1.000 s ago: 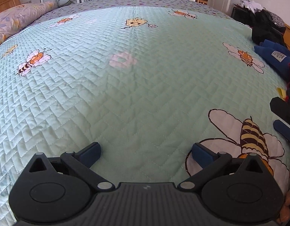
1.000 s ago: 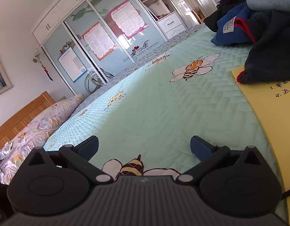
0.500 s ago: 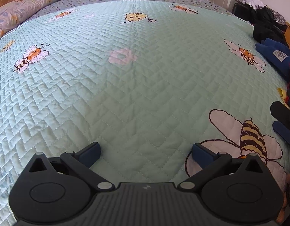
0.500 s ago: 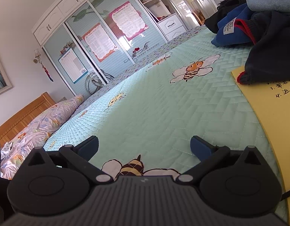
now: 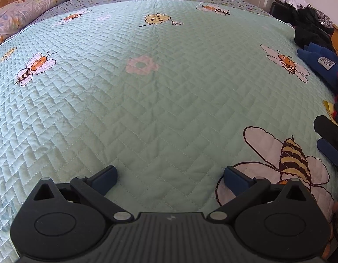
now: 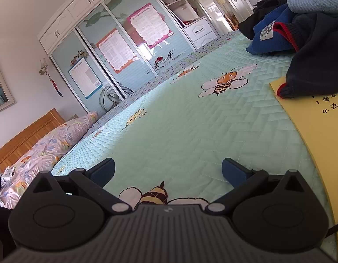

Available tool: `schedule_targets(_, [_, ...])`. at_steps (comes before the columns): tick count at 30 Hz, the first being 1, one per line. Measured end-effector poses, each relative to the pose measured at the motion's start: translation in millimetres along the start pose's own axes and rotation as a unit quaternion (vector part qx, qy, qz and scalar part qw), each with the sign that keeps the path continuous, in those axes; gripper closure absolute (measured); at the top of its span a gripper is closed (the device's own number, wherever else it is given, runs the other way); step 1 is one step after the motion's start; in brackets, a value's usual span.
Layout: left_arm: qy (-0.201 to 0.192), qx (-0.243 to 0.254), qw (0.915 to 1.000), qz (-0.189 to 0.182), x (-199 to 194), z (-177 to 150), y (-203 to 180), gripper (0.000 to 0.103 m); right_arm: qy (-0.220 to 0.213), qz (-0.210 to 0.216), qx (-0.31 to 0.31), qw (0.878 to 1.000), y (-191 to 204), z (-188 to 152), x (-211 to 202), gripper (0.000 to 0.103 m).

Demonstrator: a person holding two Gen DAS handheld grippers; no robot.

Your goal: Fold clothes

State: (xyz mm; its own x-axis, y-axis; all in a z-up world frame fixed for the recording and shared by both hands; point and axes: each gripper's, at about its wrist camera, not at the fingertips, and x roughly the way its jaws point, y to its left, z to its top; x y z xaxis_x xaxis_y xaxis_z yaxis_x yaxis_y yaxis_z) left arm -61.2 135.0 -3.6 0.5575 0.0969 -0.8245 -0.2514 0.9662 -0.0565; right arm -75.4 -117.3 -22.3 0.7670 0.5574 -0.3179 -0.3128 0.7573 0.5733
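Bee quilt [image 5: 169,109], yellow sheet [image 6: 311,135], wardrobe [image 6: 116,50]

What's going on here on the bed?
Clothes folding has not begun. The left gripper and right gripper are both open and hold nothing, low over the green bee quilt. The pile of dark and blue clothes lies untouched at the right, partly on a yellow sheet.

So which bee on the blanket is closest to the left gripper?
The big striped bee, right beside the left gripper and its right finger. The other bees are smaller and further up the blanket.
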Motion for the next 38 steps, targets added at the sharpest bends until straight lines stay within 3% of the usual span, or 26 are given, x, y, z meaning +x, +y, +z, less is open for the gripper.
schedule_targets(38, [-0.005,0.005,1.0,0.0,-1,-3,-1,0.0,-0.001,0.009,0.003,1.0,-14,8,5,0.0])
